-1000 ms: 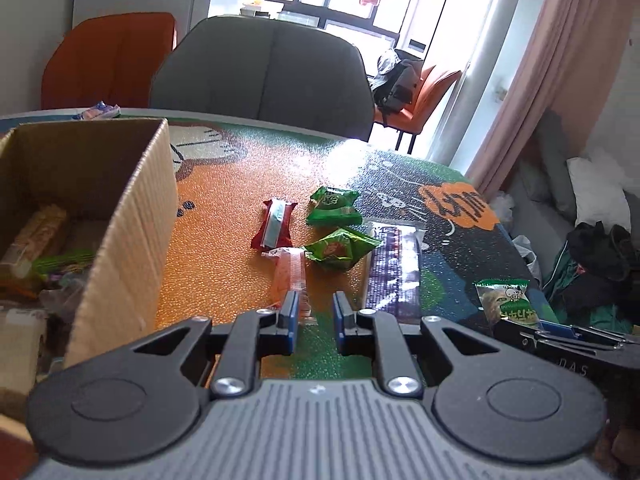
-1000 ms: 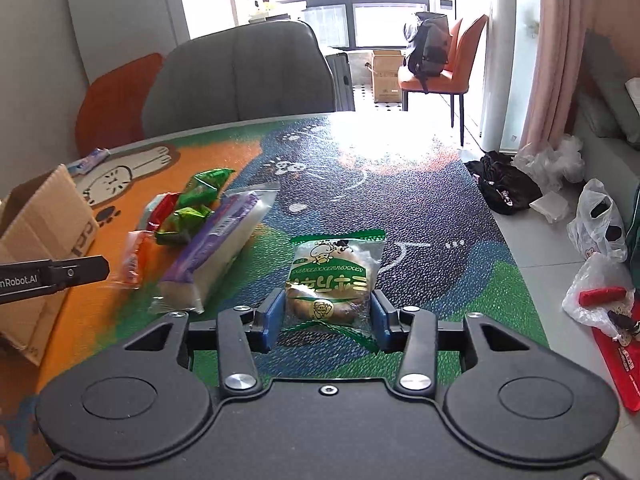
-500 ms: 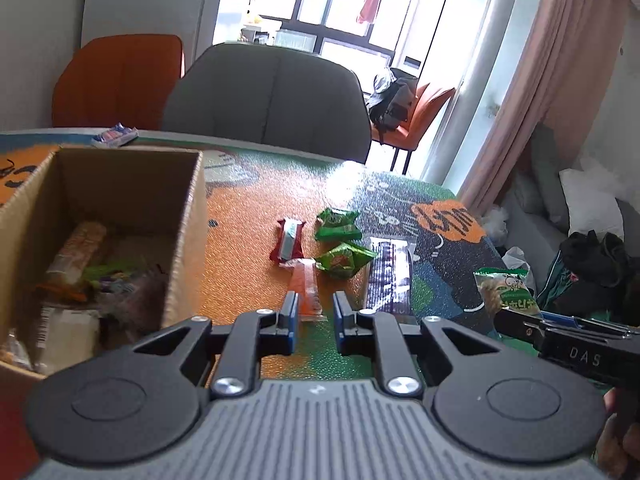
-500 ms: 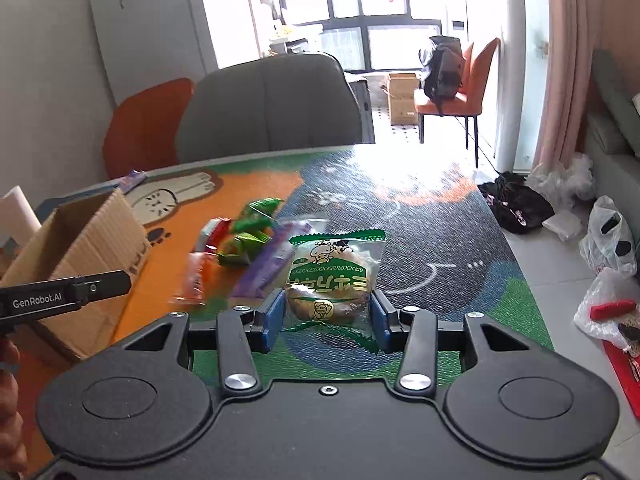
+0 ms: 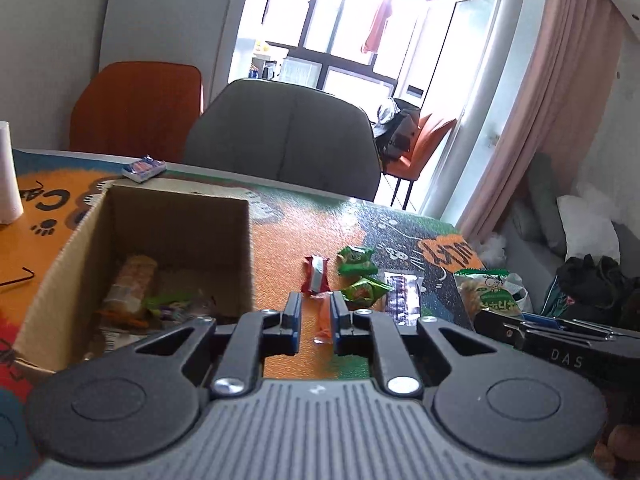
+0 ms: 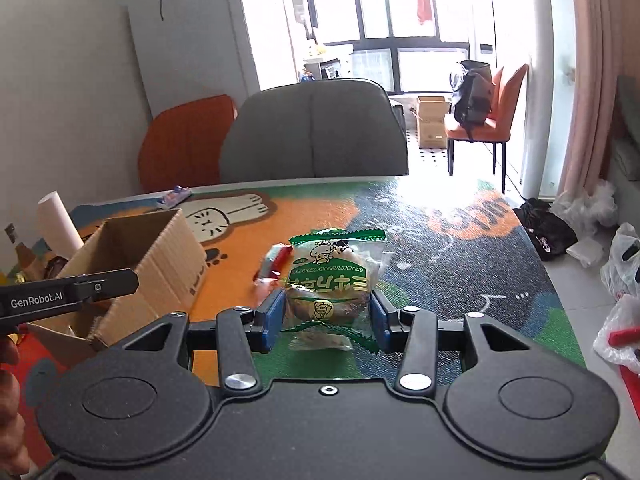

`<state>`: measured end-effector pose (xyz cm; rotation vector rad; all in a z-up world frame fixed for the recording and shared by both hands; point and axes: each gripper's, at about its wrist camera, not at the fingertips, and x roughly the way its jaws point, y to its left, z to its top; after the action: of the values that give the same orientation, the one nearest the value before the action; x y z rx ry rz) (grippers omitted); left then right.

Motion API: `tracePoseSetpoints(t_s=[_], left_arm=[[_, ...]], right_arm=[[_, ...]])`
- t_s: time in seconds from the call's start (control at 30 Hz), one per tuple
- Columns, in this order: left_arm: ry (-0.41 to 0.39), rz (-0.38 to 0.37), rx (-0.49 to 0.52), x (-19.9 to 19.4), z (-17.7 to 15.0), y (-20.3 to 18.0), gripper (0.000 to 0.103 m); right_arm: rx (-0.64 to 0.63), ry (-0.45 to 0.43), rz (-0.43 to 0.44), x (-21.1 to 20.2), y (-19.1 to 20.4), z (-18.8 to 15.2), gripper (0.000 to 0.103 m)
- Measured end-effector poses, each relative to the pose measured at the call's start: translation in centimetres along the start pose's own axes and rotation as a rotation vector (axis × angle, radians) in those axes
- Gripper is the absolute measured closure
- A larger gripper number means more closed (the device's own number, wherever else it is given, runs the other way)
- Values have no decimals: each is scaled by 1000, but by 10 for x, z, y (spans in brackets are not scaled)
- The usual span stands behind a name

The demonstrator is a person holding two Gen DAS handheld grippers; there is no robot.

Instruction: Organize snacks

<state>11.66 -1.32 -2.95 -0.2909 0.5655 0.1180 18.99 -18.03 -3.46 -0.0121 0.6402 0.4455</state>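
In the right wrist view my right gripper (image 6: pixel 326 320) is shut on a green-and-clear bun packet (image 6: pixel 328 280), held above the table; the same packet (image 5: pixel 488 292) shows at the right of the left wrist view. My left gripper (image 5: pixel 316 312) hovers near the open cardboard box (image 5: pixel 176 194), its jaws closing the last bit to shut with nothing between them. An orange packet (image 5: pixel 325 316) lies on the table behind the gap. Beyond it lie a red bar (image 5: pixel 316 276), two green packets (image 5: pixel 356 260) and a purple packet (image 5: pixel 400 300). The box holds several snacks.
A grey chair (image 5: pixel 288 140) and an orange chair (image 5: pixel 136 108) stand behind the table. A white paper roll (image 5: pixel 8 176) and a small blue-white packet (image 5: pixel 144 169) sit at the far left. The table's right edge (image 6: pixel 540 248) drops to a floor with bags.
Both grippers have risen and drawn back, so the table's snacks look smaller. The box's inside has come into view. The bun packet stays gripped in the right gripper.
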Motion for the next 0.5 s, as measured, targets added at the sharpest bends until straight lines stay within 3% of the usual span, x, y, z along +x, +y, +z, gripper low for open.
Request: tracePoseSetpoints(t_s=[0.27,0.33,0.4,0.5], left_arm=[[68,-64,28,20,-8,-16,81],[76,-63,33,29,-9,-22,65],[77,-52,46,39,-11,-27,57],[90,-44,60,54,-13,-34,55]], right_arm=[[13,16,-9,2,-11,-5,60],[23,23,-17,5,-17,-7,60],[31,30,-21,8,-25,-8,60],[46,39,-29,14,-34,-10,60]])
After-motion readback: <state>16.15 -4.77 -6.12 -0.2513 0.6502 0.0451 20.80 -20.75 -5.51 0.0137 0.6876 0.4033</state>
